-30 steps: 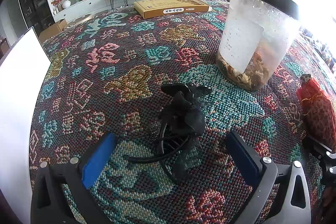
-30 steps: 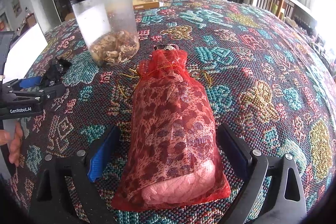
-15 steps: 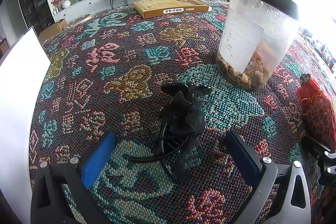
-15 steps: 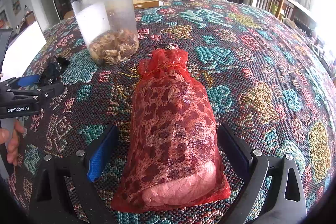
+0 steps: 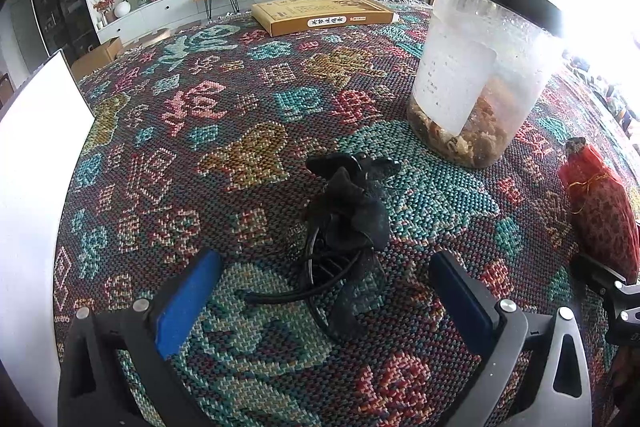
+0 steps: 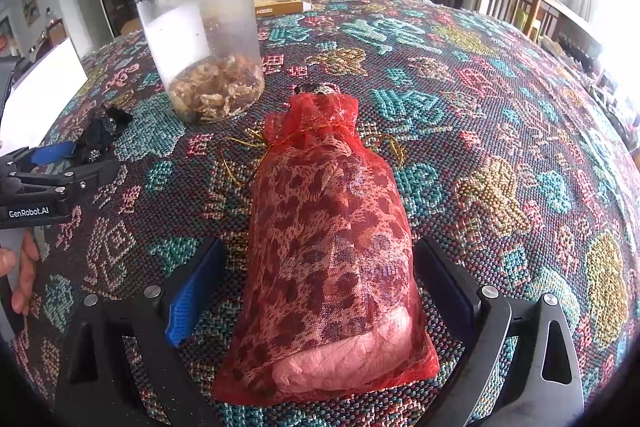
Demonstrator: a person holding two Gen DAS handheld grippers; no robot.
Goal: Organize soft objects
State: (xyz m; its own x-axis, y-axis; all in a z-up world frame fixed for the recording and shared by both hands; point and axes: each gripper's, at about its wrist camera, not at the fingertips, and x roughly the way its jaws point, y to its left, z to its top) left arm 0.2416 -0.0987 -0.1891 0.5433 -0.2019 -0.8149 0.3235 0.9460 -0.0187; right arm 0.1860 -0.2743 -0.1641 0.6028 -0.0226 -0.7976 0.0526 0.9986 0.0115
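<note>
Left tool [image 5: 320, 291] spread wide, nothing gripped; black fabric bundle [image 5: 348, 215] straddled at 12 o'clock for pickup. Right tool [image 6: 316, 291] likewise wide, empty; red mesh pouch [image 6: 328, 247] flat on table [image 6: 500, 115], bracketed between pads.

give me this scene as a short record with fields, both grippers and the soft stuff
surface: table under a patterned woven cloth
left gripper: jaws open, either side of the black fabric bundle, not gripping
right gripper: jaws open, astride the red mesh pouch, which lies flat
pouch: drawstring neck points away from the gripper
nearby: clear jar with black lid, upright; flat yellow box at far edge
</note>
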